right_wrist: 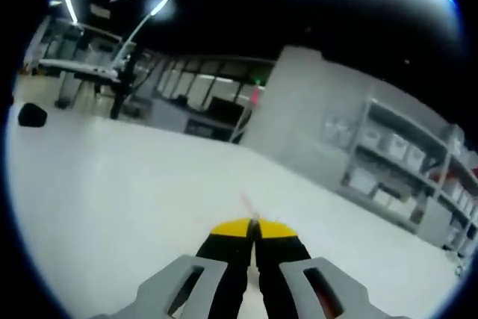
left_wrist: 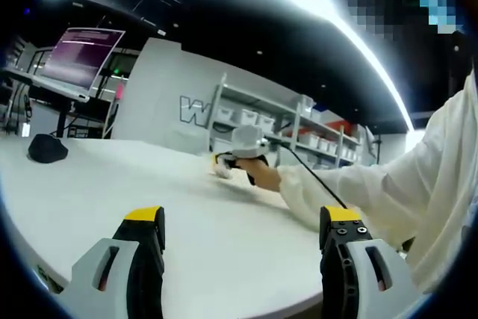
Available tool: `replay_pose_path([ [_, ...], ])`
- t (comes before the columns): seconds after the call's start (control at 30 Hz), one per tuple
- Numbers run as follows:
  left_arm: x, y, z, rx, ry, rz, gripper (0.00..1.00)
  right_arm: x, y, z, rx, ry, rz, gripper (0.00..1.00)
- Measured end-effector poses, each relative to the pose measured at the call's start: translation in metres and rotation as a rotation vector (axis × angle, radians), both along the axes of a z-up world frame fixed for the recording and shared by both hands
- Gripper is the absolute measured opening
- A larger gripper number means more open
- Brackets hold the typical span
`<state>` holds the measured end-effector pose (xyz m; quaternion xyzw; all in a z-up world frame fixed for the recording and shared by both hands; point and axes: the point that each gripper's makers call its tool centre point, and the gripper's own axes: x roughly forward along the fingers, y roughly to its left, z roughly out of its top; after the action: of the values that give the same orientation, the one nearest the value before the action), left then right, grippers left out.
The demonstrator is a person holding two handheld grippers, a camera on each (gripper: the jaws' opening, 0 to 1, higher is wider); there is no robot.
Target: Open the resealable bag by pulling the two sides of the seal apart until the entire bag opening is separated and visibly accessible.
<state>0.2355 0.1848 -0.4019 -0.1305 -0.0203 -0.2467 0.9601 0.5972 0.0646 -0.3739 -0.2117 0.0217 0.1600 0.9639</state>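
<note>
My left gripper hangs open above the white table, its yellow-tipped jaws wide apart with nothing between them. Farther across the table, a hand in a white sleeve holds my right gripper low at the surface, by a small pale thing that looks like the resealable bag. In the right gripper view, the right gripper has its jaws pressed together, and a thin clear sliver of the bag's edge sticks out past the tips. The remainder of the bag is hidden.
A black rounded object lies near the table's far left edge. Behind it stands a lit laptop screen on a stand. Shelves with white bins line the back, beside a grey partition wall.
</note>
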Motion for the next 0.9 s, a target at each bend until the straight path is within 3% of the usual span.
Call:
replay_pose_path([
  [0.47,-0.003,0.000,0.003,0.002,-0.005,-0.001,0.84,-0.003,-0.027,0.038,0.016,-0.077,-0.047,0.00],
  [0.63,-0.005,-0.003,0.006,0.002,-0.010,-0.004,0.84,-0.010,-0.030,0.044,0.009,-0.085,-0.031,0.00],
  [0.9,-0.009,-0.010,0.009,0.009,-0.017,-0.014,0.84,-0.023,-0.037,0.054,0.064,-0.085,-0.007,0.00],
])
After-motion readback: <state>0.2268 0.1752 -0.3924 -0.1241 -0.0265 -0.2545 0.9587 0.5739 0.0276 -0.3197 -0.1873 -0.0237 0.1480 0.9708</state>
